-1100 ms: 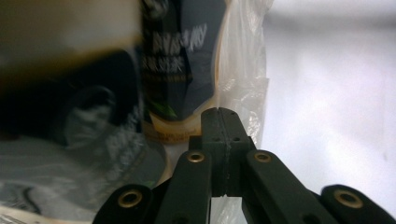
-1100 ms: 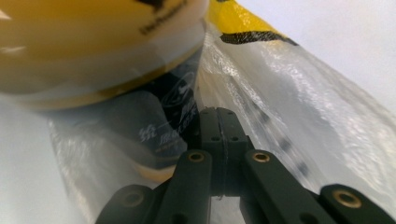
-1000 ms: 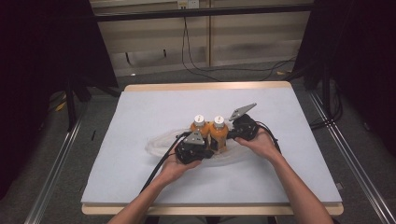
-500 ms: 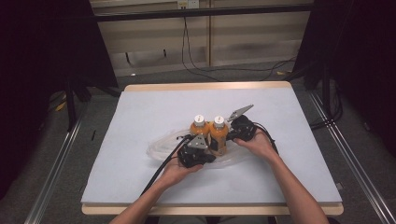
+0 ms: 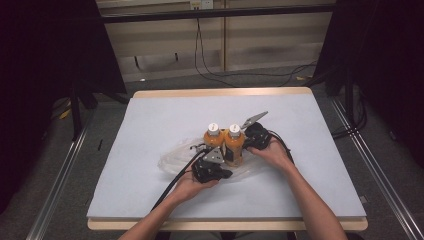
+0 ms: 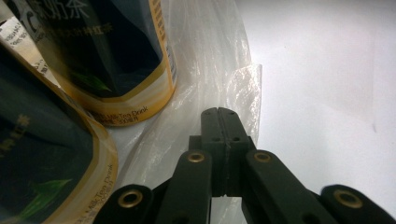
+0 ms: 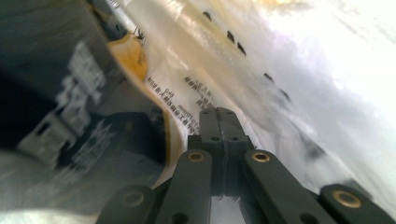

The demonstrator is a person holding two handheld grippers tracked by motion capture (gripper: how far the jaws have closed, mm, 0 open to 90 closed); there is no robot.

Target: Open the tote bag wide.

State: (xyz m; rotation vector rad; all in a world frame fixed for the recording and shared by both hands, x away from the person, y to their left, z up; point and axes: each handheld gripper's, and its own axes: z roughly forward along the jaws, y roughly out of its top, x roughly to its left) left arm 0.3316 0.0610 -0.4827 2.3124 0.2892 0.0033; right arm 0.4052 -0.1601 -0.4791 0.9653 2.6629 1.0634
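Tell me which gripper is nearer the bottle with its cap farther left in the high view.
Left. The left gripper sits just in front of that left bottle, jaws shut on the clear plastic bag. The right gripper is beyond the right bottle, on its far side.

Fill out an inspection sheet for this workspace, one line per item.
Surface: white table top with a wooden edge, mostly bare.
Job's things: two orange bottles with white caps stand upright side by side on a clear plastic bag.
Clutter: nothing seen.
Grippers: left gripper shut on the bag's film; right gripper shut, against the bag beside a bottle.
Cables: a black cable trails from the left gripper.
Surroundings: dark curtains, loose floor cables behind the table.
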